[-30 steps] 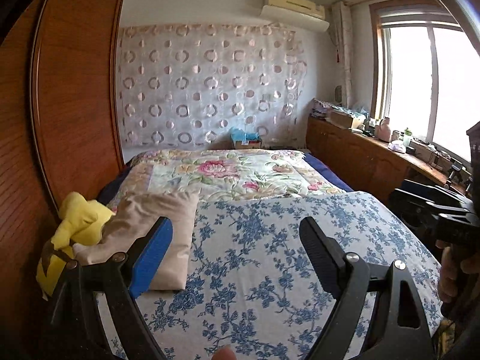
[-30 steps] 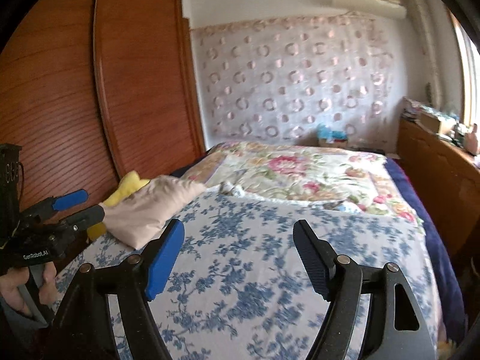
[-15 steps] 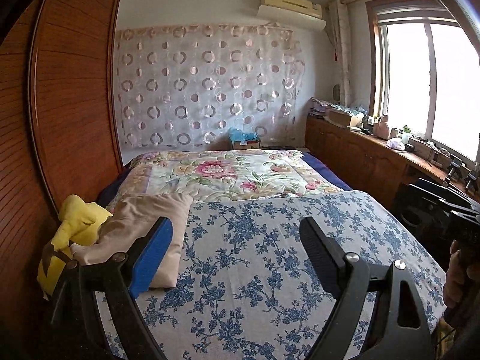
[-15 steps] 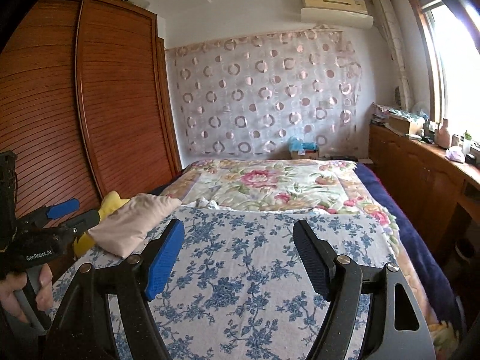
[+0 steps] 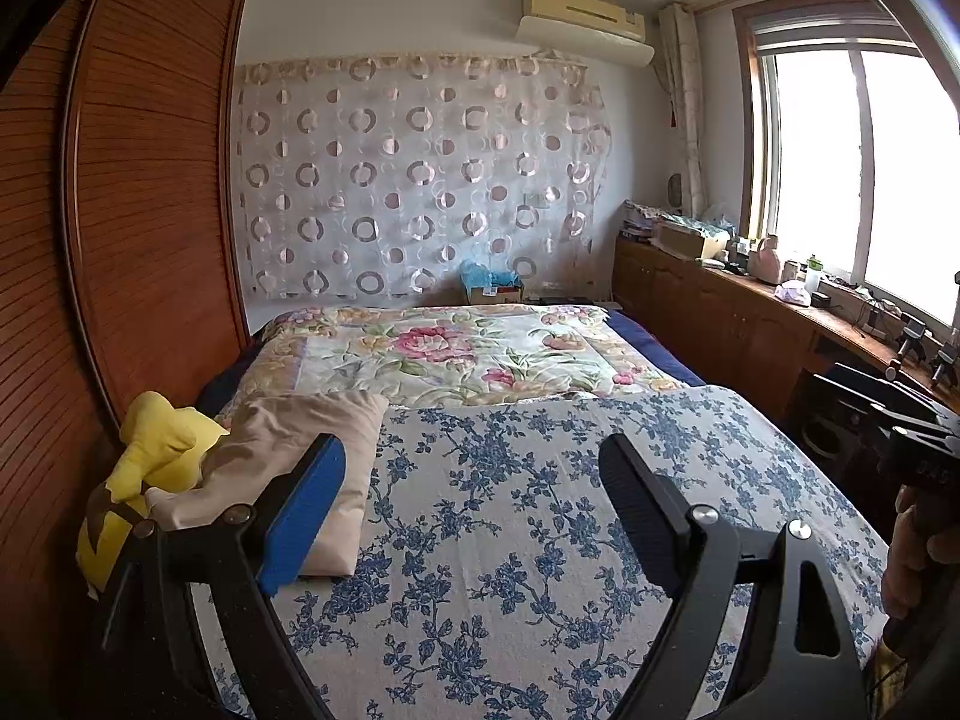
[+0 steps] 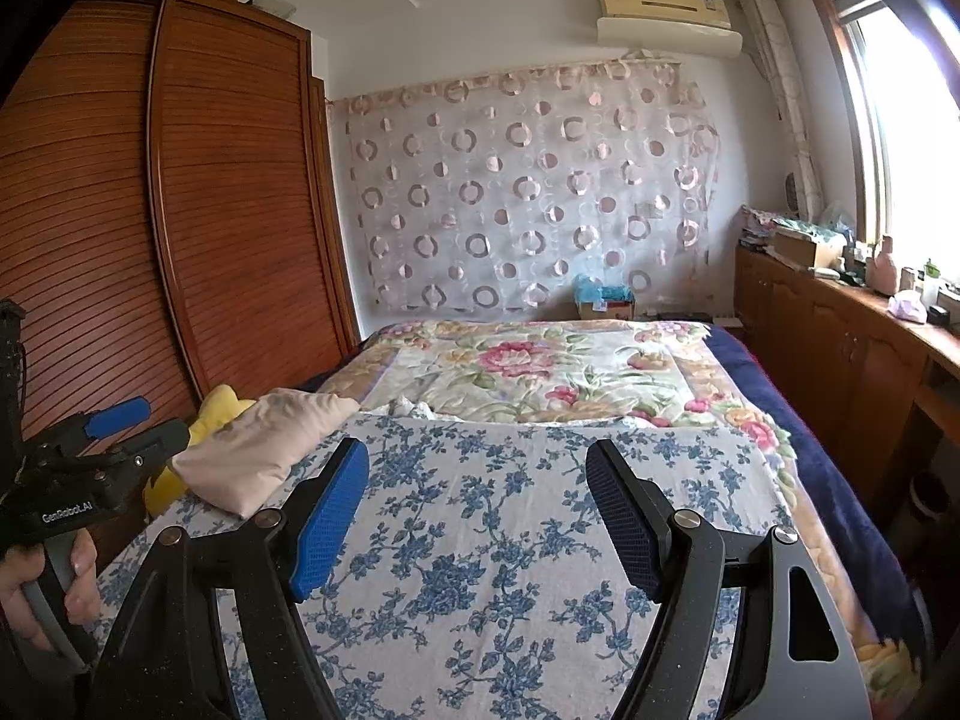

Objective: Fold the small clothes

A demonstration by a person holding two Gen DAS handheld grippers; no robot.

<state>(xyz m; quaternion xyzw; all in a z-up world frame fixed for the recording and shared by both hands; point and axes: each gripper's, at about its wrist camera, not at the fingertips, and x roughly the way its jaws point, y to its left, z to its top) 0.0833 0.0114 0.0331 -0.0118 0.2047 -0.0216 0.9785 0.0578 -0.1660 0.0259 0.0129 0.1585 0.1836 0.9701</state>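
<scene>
Blue-flowered white bedspread (image 5: 510, 540), beige pillow (image 5: 312, 450) (yellow plush toy (image 5: 150, 456) beside).

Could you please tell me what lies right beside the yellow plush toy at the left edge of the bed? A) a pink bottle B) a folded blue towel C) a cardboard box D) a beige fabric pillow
D: the beige fabric pillow lies on the blue-flowered bedspread, up against the yellow plush toy by the wooden wardrobe.
</scene>
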